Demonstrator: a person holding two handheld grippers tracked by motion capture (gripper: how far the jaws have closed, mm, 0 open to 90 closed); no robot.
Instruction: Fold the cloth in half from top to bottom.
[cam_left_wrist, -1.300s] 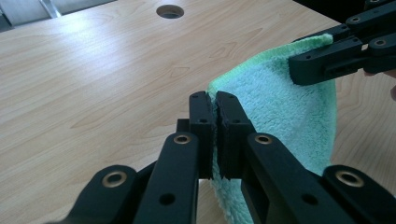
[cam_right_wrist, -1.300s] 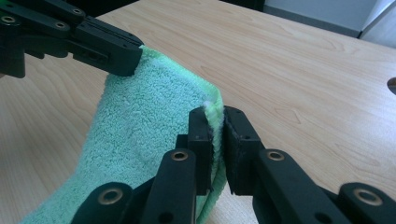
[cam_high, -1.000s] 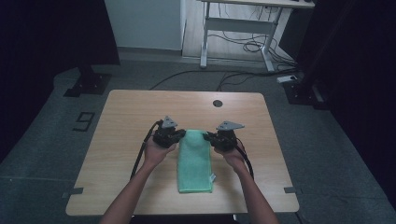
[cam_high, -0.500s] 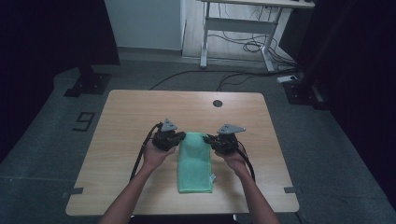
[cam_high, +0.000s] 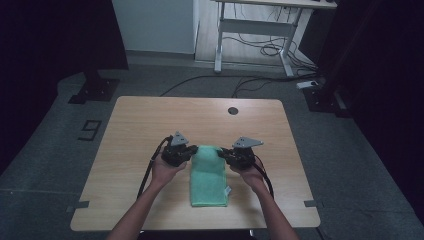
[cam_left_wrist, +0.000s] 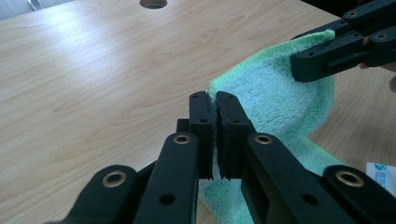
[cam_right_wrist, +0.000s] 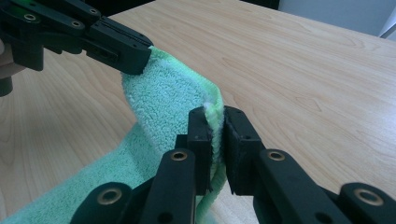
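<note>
A green towel (cam_high: 209, 175) lies folded lengthwise on the wooden table (cam_high: 140, 125), its far end lifted. My left gripper (cam_high: 192, 152) is shut on the towel's far left corner, and my right gripper (cam_high: 222, 154) is shut on its far right corner. In the left gripper view the jaws pinch the green towel (cam_left_wrist: 271, 98) edge at my left gripper (cam_left_wrist: 214, 100), with the right gripper (cam_left_wrist: 308, 65) clamped on the other corner. In the right gripper view my right gripper (cam_right_wrist: 215, 114) clamps the towel (cam_right_wrist: 163, 100) hem, and the left gripper (cam_right_wrist: 135, 58) bites the opposite corner.
A round cable hole (cam_high: 232, 110) sits near the table's far edge. A white label (cam_high: 227, 191) shows at the towel's right edge. Beyond the table stand a desk frame (cam_high: 250, 30) with cables on the floor and a dark stand base (cam_high: 95, 90).
</note>
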